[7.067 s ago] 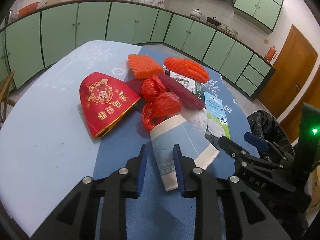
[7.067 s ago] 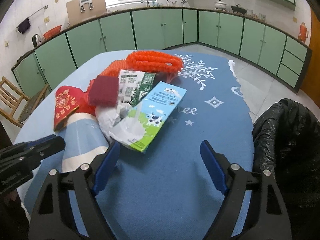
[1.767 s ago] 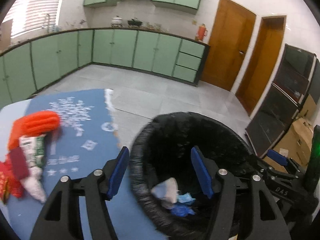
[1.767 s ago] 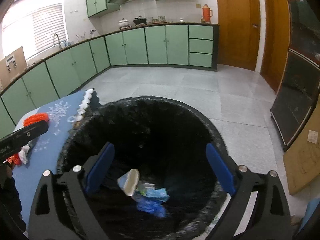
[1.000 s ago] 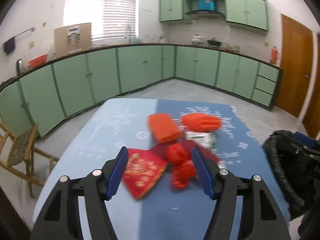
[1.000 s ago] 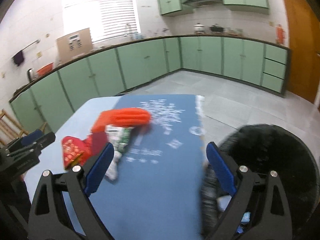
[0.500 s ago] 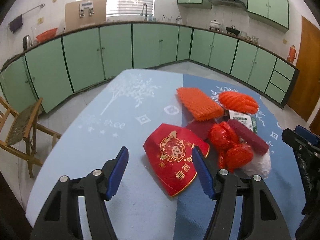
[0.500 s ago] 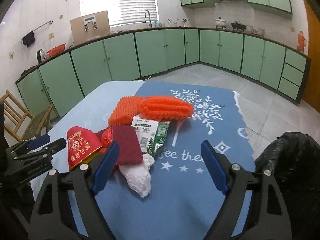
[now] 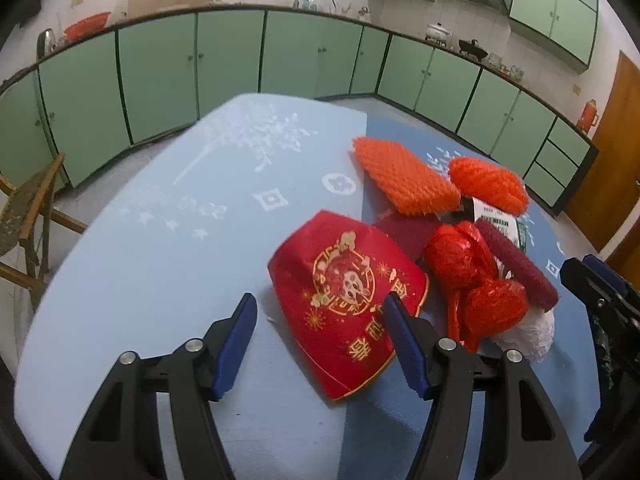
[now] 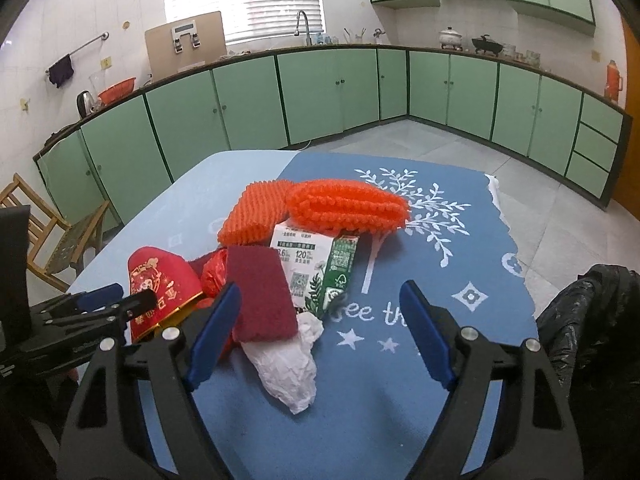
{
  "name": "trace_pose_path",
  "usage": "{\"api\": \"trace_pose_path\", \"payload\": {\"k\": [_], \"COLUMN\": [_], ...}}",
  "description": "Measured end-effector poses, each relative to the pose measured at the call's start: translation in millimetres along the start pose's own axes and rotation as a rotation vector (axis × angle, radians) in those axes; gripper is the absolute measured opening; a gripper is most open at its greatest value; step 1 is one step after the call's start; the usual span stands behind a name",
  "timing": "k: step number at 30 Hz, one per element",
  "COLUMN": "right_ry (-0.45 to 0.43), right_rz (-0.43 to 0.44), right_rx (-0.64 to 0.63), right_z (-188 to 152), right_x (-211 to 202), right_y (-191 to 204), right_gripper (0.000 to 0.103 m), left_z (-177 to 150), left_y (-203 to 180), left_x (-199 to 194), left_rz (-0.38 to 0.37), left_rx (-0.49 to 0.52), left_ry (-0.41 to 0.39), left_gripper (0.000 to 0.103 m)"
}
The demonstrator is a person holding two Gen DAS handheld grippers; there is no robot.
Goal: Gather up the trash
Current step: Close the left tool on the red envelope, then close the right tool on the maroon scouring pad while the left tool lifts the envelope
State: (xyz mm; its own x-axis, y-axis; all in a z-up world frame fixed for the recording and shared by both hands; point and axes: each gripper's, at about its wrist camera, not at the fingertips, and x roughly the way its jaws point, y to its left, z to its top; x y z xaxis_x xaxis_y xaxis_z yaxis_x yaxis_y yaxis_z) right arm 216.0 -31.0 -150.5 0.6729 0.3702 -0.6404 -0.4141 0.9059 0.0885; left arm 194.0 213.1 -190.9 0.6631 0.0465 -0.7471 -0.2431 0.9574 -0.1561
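Trash is piled on the blue table [image 9: 160,264]: a red paper bag [image 9: 344,292], crumpled red plastic bags [image 9: 468,276], a dark red foam sheet [image 10: 262,292], two orange foam nets [image 10: 347,205], a green and white carton [image 10: 316,264] and a white wad [image 10: 286,364]. My left gripper [image 9: 318,312] hangs open just above the red paper bag's near edge, with nothing gripped. My right gripper [image 10: 320,292] is open above the foam sheet, the carton and the white wad, and holds nothing. The left gripper [image 10: 120,300] also shows at the left of the right wrist view.
A black bin bag [image 10: 592,320] stands off the table's right edge. A wooden chair [image 9: 28,216] is on the left beside the table. Green cabinets [image 10: 320,92] run along the far walls. The right gripper's fingers [image 9: 592,280] reach in from the right in the left wrist view.
Both grippers have swung from the bin side to the pile and sunk closer to it. The right jaws stand a little narrower. No trash has moved.
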Motion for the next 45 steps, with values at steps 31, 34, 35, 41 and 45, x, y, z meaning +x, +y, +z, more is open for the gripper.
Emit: {"api": "trace_pose_path", "payload": {"k": [31, 34, 35, 41, 45], "right_ry": [0.118, 0.136, 0.133, 0.099, 0.064], "right_rz": [0.126, 0.153, 0.154, 0.151, 0.148], "right_rx": [-0.037, -0.042, -0.045, -0.047, -0.042], "right_z": [2, 3, 3, 7, 13], "right_x": [40, 41, 40, 27, 14], "right_y": [13, 15, 14, 12, 9], "right_gripper": [0.055, 0.042, 0.042, 0.042, 0.042], "left_z": [-4, -4, -5, -2, 1], "left_y": [0, 0, 0, -3, -7], "left_x": [-12, -17, -19, -33, -43], "left_rz": [-0.048, -0.048, -0.047, -0.042, -0.039], "left_rx": [-0.044, -0.047, -0.045, -0.034, -0.023], "left_ry": [-0.071, -0.080, -0.085, -0.114, -0.132], "left_gripper": [0.037, 0.037, 0.037, 0.037, 0.037]}}
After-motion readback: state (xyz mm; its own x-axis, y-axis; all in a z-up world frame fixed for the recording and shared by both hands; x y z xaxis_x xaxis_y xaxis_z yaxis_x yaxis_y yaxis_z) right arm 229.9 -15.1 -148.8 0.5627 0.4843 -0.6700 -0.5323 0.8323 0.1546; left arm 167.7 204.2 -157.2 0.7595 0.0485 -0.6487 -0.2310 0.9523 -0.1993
